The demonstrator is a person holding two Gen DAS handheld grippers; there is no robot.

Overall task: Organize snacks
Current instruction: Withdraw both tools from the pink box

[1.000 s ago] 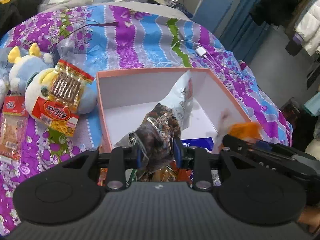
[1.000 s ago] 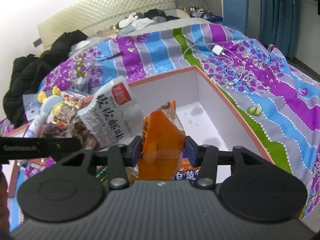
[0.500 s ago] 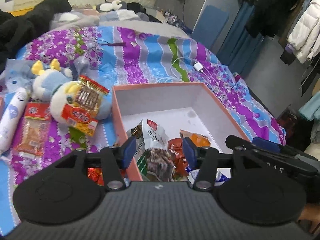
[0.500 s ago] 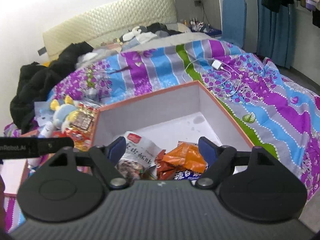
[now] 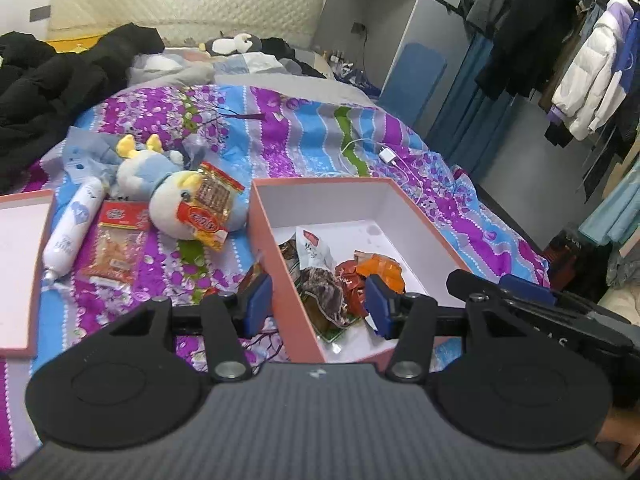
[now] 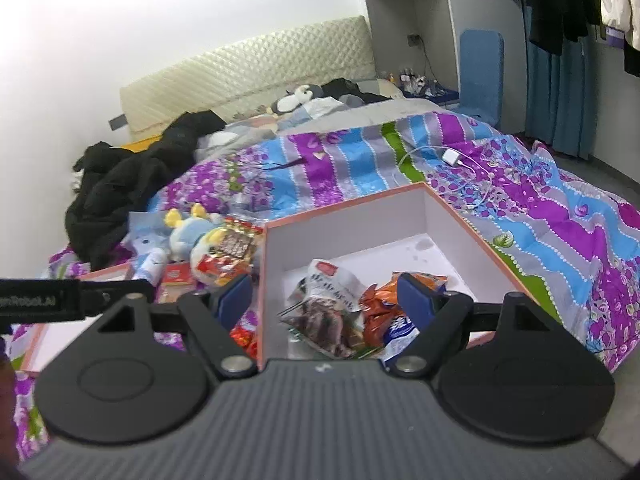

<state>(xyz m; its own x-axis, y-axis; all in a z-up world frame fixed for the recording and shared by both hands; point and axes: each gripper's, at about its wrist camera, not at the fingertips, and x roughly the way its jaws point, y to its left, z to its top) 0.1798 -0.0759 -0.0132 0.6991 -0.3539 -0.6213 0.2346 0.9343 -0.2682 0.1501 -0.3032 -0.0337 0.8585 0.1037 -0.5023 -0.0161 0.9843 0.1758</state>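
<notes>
A pink box (image 5: 332,200) with a white inside lies on the bed; it also shows in the right wrist view (image 6: 360,236). In it lie a white and brown snack bag (image 5: 316,264), an orange bag (image 5: 380,268) and other packets. In the right wrist view the white bag (image 6: 328,300) and orange bag (image 6: 384,300) lie side by side. My left gripper (image 5: 318,306) is open and empty above the box's near left corner. My right gripper (image 6: 326,298) is open and empty above the box's near end. Two snack packs (image 5: 208,208) (image 5: 116,244) lie left of the box.
A plush toy (image 5: 172,188) and a white tube (image 5: 74,228) lie left of the box. The box lid (image 5: 20,264) is at the far left. A charger and cable (image 5: 388,156) lie beyond the box. Black clothes (image 5: 52,92) are heaped at the bed's head. Hanging coats are on the right.
Both grippers opened and let their bags fall into the box, the left one the white and brown bag, the right one the orange bag. Both then pulled back and up.
</notes>
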